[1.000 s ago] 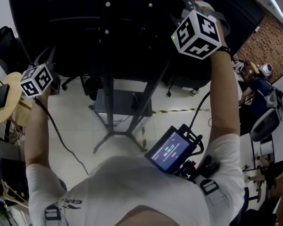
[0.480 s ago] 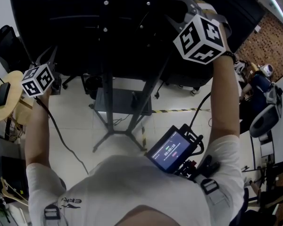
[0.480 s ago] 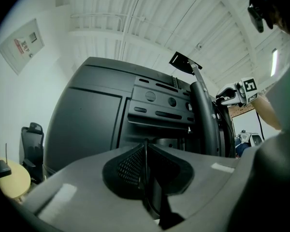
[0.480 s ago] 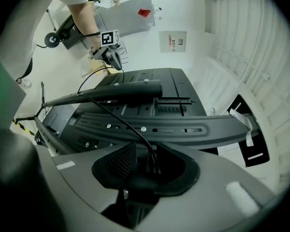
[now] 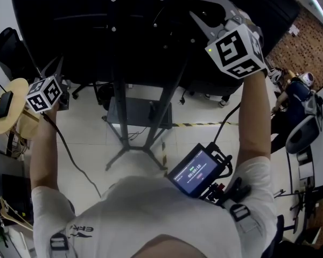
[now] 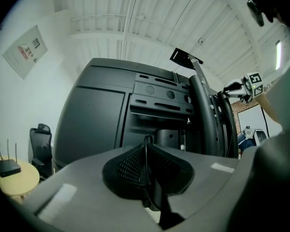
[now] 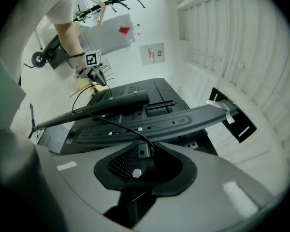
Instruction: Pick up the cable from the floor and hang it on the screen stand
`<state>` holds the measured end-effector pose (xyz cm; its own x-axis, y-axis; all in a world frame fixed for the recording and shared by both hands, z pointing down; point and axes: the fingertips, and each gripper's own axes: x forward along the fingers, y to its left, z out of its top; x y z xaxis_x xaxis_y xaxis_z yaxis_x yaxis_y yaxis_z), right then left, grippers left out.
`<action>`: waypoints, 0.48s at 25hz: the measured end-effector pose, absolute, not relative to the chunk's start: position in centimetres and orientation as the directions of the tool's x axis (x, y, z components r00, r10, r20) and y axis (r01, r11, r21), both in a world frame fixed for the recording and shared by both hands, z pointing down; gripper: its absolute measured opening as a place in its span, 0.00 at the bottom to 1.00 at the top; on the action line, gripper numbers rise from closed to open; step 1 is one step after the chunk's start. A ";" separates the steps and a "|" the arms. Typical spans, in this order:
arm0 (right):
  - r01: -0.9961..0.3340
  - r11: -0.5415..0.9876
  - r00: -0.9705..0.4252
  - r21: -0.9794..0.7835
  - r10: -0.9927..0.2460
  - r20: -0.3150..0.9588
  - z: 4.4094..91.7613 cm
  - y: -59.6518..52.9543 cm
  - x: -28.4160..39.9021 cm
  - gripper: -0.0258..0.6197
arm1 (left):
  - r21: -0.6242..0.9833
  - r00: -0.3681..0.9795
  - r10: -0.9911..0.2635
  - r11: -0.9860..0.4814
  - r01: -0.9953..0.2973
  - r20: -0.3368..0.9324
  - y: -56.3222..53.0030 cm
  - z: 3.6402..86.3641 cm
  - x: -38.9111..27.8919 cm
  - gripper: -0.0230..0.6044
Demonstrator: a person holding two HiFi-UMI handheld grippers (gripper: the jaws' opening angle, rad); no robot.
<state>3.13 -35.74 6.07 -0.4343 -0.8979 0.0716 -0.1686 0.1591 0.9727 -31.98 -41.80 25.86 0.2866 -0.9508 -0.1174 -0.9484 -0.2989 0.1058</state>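
The left gripper (image 6: 146, 143), out at the left of the screen stand (image 5: 130, 117), has its jaws pressed together on the cable (image 6: 145, 161). The slack trails down from it toward the floor left of the stand's feet. The right gripper (image 7: 147, 149), held high at the stand's right by its grey crossbar (image 7: 183, 122), is only part spread. Its jaws have just been closing, with the cable running between them but no pad visibly biting.

That looks like the weak spot: if this end is carried over the crossbar before the pinch is sound, the cable could slide out and drop behind the stand. Further off, the span between the two grippers runs along the crossbar. Whether it rests there I cannot tell — and a tug from the left could drag it off.
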 end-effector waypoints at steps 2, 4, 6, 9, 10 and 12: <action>-0.210 0.170 -0.455 0.963 -0.889 0.057 6.2 -35.1 4.0 0.21 | 0.107 0.265 -0.959 -0.276 -0.955 -0.104 -41.0 26.5 -31.9 0.07; -0.250 0.184 -0.478 0.951 -0.877 0.044 6.5 -34.8 4.4 0.20 | 0.119 0.242 -0.967 -0.251 -0.961 -0.081 -40.7 28.0 -32.4 0.07; -0.284 0.209 -0.499 0.936 -0.866 0.042 7.0 -34.8 4.4 0.19 | 0.132 0.221 -0.974 -0.226 -0.965 -0.052 -40.4 29.9 -33.2 0.07; -0.316 0.250 -0.518 0.915 -0.854 0.054 8.3 -35.1 4.5 0.19 | 0.143 0.197 -0.980 -0.197 -0.970 -0.014 -39.8 32.3 -34.0 0.07; -0.325 0.261 -0.521 0.909 -0.852 0.058 8.8 -35.3 4.5 0.18 | 0.143 0.191 -0.982 -0.189 -0.971 -0.005 -39.6 32.9 -34.1 0.07; -0.348 0.280 -0.526 0.894 -0.848 0.061 9.7 -35.5 4.8 0.18 | 0.136 0.182 -0.983 -0.179 -0.974 0.008 -39.2 33.7 -34.0 0.07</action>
